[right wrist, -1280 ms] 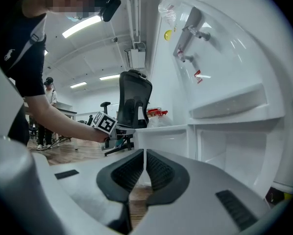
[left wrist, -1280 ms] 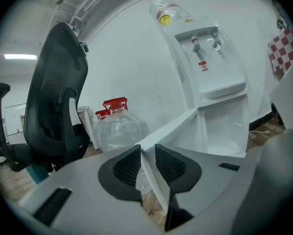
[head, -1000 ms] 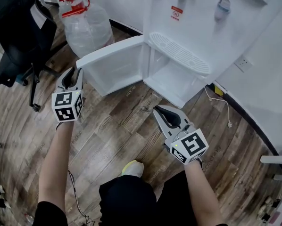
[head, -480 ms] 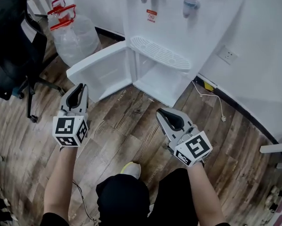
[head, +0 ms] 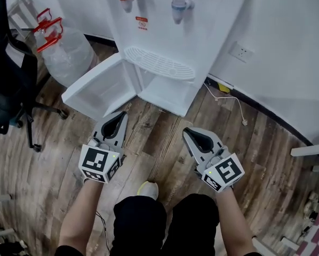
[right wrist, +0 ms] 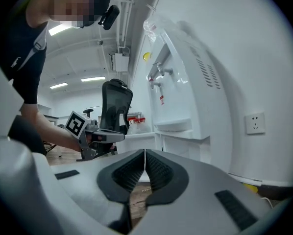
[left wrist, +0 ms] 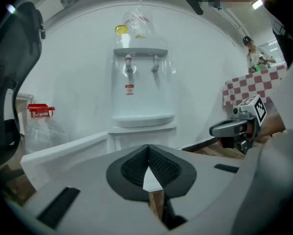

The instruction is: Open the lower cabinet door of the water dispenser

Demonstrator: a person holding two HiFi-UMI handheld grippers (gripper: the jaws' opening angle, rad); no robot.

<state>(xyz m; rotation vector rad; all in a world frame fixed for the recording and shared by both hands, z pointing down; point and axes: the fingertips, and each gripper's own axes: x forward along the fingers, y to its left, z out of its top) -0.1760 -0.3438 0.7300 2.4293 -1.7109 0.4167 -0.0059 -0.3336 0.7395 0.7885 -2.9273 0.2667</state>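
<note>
The water dispenser (head: 158,33) stands against the white wall with its lower cabinet door (head: 98,87) swung wide to the left, low over the wooden floor (head: 154,143). The open cabinet (head: 167,92) shows only white inner walls. The left gripper (head: 122,116) and the right gripper (head: 188,133) both hang short of it over the floor, each with its jaws pressed together on nothing. Only the head view takes in the wall socket (head: 241,52) and the cable (head: 237,109) trailing from the dispenser. The left gripper view alone shows a clear bag (left wrist: 136,24) with something yellow in it on top of the dispenser, and a person (left wrist: 256,58) far off behind a checked cloth (left wrist: 248,85). A second ago the left gripper was out by the door's free edge with its jaws apart; it has since drawn in level with the right one. A clear jug (head: 69,55) with a red cap sits left of the door, beside a black chair (head: 7,84); what it holds cannot be told.
</note>
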